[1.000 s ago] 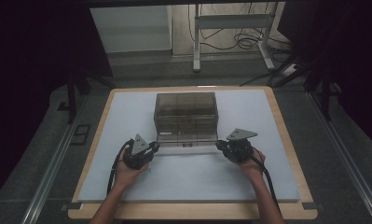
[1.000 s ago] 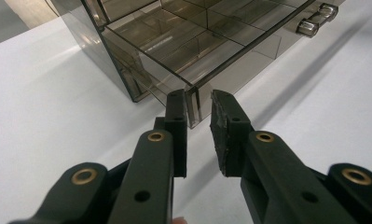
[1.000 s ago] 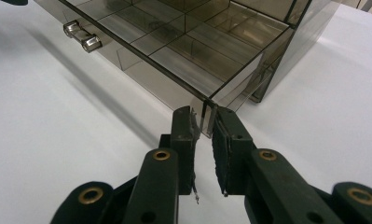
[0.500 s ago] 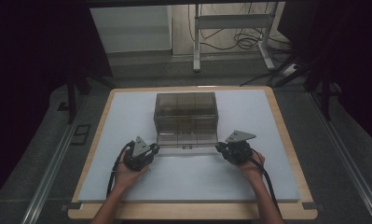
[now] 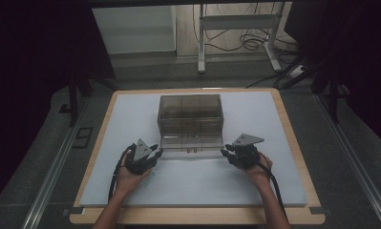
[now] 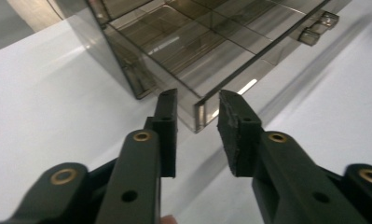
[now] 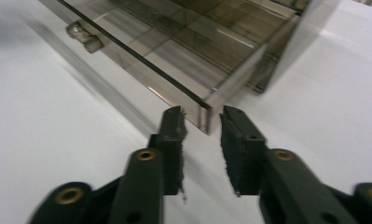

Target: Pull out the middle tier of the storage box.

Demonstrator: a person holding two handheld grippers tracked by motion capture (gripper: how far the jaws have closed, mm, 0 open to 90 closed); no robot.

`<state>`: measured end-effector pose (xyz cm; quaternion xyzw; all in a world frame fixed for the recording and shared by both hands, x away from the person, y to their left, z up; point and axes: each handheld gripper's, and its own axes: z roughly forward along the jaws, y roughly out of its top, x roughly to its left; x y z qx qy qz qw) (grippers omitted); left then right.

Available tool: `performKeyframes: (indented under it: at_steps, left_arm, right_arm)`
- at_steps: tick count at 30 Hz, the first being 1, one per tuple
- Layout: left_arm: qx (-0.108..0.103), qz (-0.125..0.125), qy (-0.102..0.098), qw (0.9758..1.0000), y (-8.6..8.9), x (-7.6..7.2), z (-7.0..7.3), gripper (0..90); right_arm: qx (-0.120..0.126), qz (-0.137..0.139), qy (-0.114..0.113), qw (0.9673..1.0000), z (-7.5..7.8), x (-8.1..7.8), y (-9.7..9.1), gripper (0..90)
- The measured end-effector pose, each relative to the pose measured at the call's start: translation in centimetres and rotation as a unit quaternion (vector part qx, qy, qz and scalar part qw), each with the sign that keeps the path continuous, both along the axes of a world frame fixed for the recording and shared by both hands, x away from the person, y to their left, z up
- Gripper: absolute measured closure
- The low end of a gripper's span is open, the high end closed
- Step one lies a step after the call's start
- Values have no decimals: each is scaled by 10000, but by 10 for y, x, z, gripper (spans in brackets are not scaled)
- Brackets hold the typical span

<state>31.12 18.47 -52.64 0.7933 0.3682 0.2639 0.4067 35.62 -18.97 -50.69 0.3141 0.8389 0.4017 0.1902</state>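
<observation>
Both grippers, left (image 5: 155, 153) and right (image 5: 225, 152), have just been opening; their fingers now sit narrowly apart around the pulled-out drawer (image 5: 192, 144) front corners mid-desk (image 5: 274, 186). I'd back straight off, no bumping.

A white mat (image 5: 131, 119) on a wood-edged desk (image 5: 293, 143) in a dim room.
Beyond the desk, a white metal stand (image 5: 236, 28) rises over loose cables (image 5: 252, 43) on the floor; metal rails (image 5: 54, 171) flank the desk.
</observation>
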Motion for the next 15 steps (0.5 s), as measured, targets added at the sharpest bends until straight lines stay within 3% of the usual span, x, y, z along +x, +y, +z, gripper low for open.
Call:
performKeyframes:
  at_steps: [8,15]
  left_arm:
    - [-235,20,191,9995,11,-3,4,511]
    - [-238,55,390,9989,15,-5,6,391]
  right_arm:
    - [139,12,51,9999,2,-5,-8,543]
    - [180,36,2,9998,4,-10,-8,446]
